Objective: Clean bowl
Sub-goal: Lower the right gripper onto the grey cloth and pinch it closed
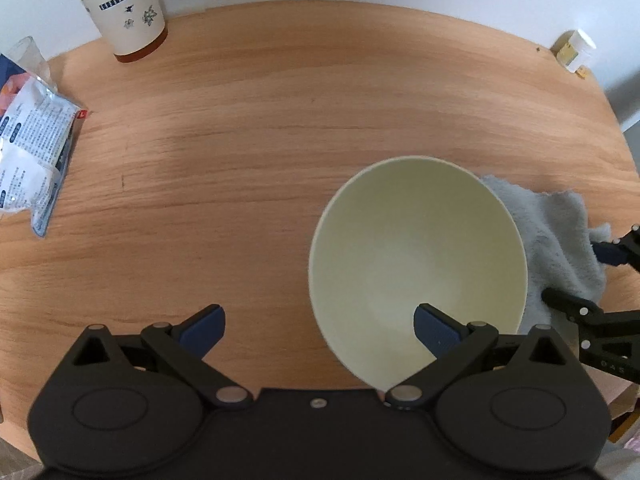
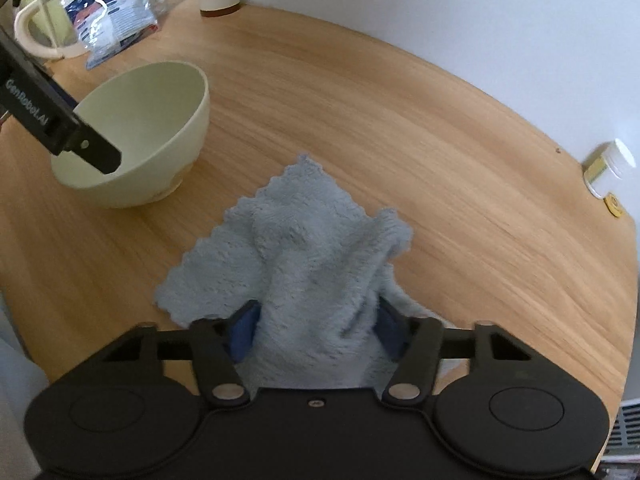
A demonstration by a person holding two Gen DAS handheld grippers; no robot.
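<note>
Cloth (image 2: pixel 316 264) — fluffy grey, scalloped — bunched in right claw (image 2: pixel 316 326); smooth round bowl (image 2: pixel 160 120) nr.

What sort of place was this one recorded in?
Probably a home dining or kitchen table: a round wooden tabletop against a plain white wall, carrying a pale green bowl, a grey cleaning cloth, a flower-patterned paper cup and a snack packet.

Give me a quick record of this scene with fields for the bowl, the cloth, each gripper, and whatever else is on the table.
bowl: pale green bowl, upright on the wooden table, empty
cloth: grey cloth, crumpled beside the bowl
left gripper: open, one finger inside the bowl, one outside its rim
right gripper: jaws around a bunched fold of cloth, pads against it
other items: patterned paper cup, printed packet, small white jar
</note>
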